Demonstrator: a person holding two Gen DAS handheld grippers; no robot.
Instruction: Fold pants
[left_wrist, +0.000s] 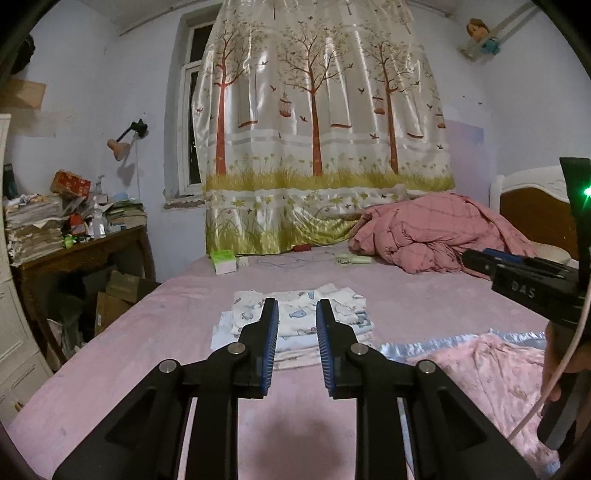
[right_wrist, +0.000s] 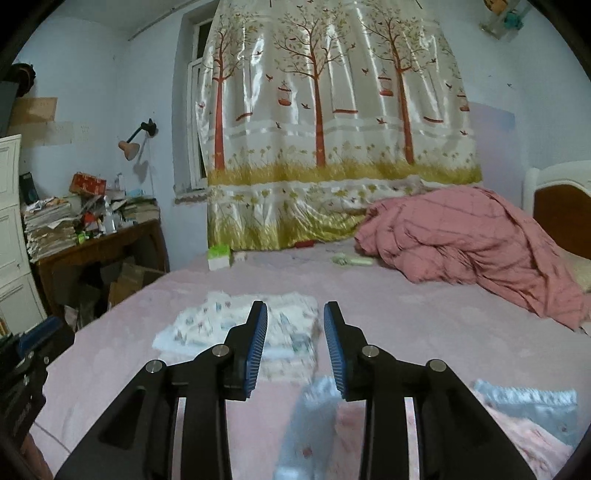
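Left wrist view: pink bed (left_wrist: 177, 332) beneath tree-print curtain (left_wrist: 317, 129)

A lived-in home bedroom: ahead of the gripper spreads a bed (left_wrist: 369, 288) in pink sheeting with a rumpled quilt (left_wrist: 436, 236) far right, a tree-print curtain (left_wrist: 314, 129) beyond it, and a cluttered wooden desk (left_wrist: 81, 251) to the left.

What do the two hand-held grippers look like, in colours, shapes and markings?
Each gripper, left gripper and right gripper, has two angular black plastic fingers with silver round pivot pins and ribbed blue pads. The right one's black body carries pale letters; a green light glows and a whitish cable hangs there.
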